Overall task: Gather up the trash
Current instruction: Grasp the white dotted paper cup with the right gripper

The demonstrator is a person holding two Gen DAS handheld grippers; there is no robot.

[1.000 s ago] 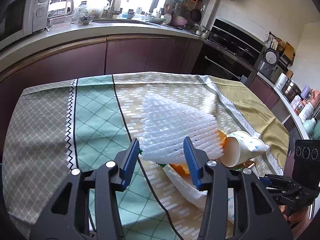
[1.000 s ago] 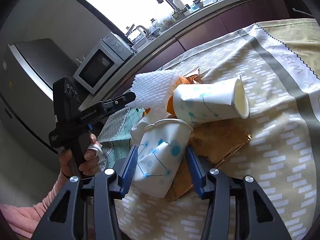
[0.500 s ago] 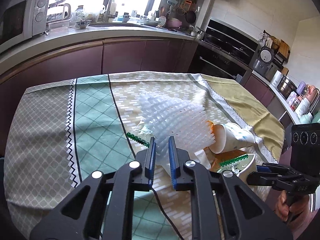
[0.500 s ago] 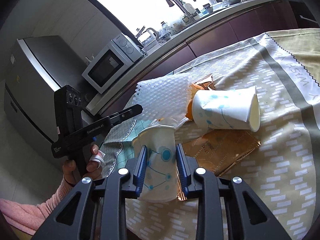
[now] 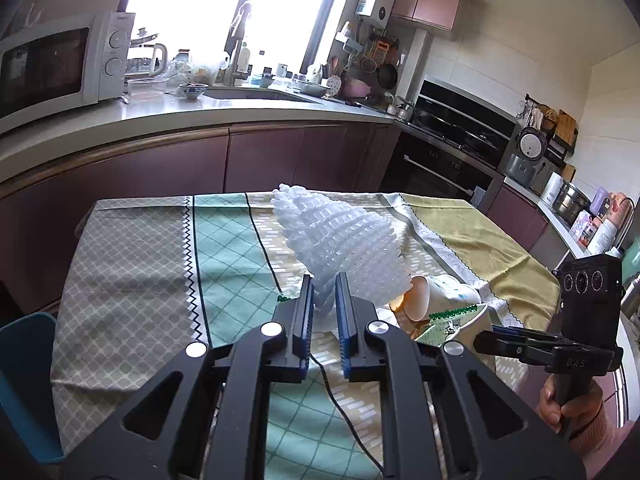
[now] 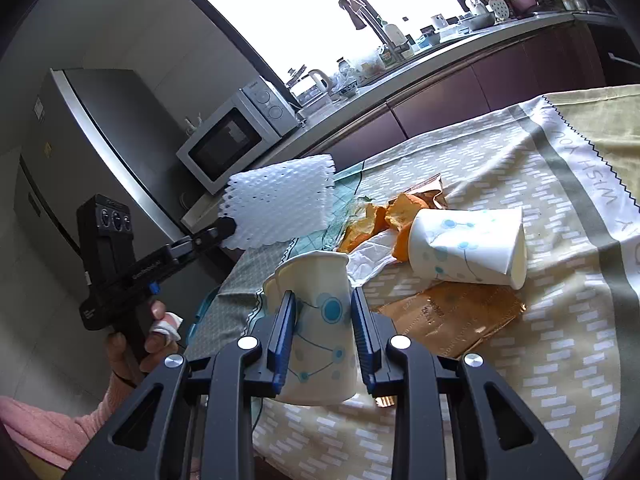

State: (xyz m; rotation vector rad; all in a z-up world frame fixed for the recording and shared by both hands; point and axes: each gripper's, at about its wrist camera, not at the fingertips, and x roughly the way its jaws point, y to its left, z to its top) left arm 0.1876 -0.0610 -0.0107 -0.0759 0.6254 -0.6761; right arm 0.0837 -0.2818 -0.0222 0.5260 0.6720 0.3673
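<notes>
A white foam-mesh fruit sleeve [image 5: 340, 240] is being pinched at its lower edge by the left gripper [image 5: 322, 308], its jaws pressed nearly together, and is being held clear of the patterned tablecloth [image 5: 132, 264]. A crushed white paper cup with blue dots [image 6: 320, 320] is being clamped across its side wall by the right gripper [image 6: 322, 336], whose jaws are denting it. Both items are judged to be very light. The sleeve is seen as soft and springy, so a hold well in from the edge is advised; the cup is thin and collapses easily, so a grip near its stiffer rim is judged steadier. 1 more paper cup [image 6: 468, 248], lying on its side, orange peel [image 6: 384, 220], a white tissue [image 6: 368, 256] and a brown foil wrapper [image 6: 448, 312] are being left on the cloth. No bin is in view. The green-edged packet [image 5: 448, 318] is partly hidden and hard to identify.
</notes>
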